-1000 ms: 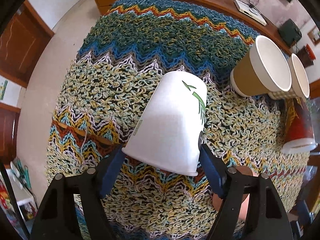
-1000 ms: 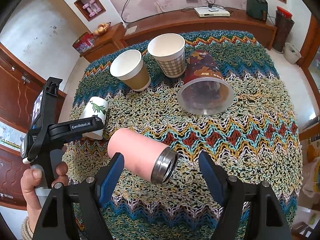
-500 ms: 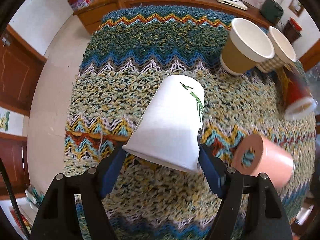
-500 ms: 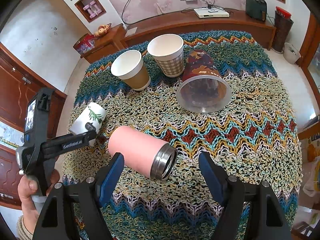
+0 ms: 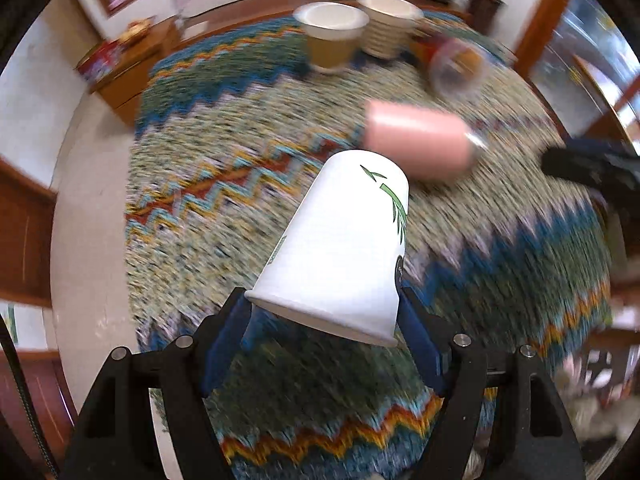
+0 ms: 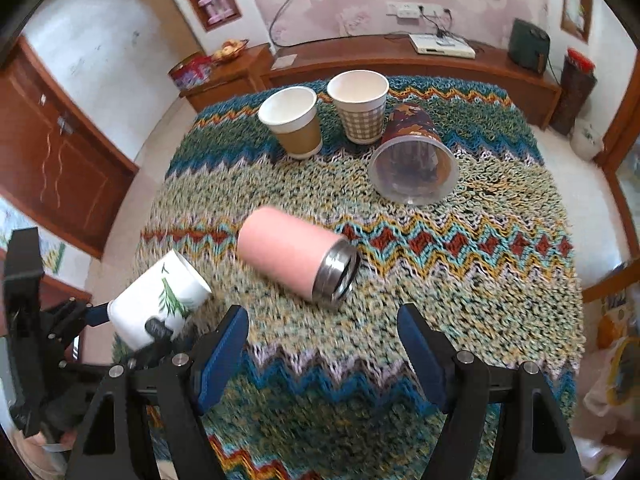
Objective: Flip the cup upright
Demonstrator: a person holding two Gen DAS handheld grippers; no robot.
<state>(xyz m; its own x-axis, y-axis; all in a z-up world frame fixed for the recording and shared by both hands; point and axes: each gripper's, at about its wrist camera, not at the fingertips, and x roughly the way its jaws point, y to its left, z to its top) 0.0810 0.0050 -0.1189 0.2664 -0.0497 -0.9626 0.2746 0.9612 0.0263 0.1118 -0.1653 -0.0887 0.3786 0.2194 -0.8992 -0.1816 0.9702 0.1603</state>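
My left gripper is shut on a white paper cup with a green leaf print. It holds the cup near the rim, off the cloth, with the cup's base pointing away from the camera. In the right wrist view the same cup hangs tilted at the table's left edge, held by the left gripper. My right gripper is open and empty, above the near part of the table, just short of a pink steel tumbler lying on its side.
A knitted zigzag cloth covers the table. At the back stand a brown paper cup and a checked paper cup, both upright. A dark patterned plastic cup lies on its side. Wooden cabinets line the wall behind.
My left gripper has swung round with the white cup, from upside down to tilted sideways, and its view is motion-blurred. My right gripper has drawn back and risen slightly.
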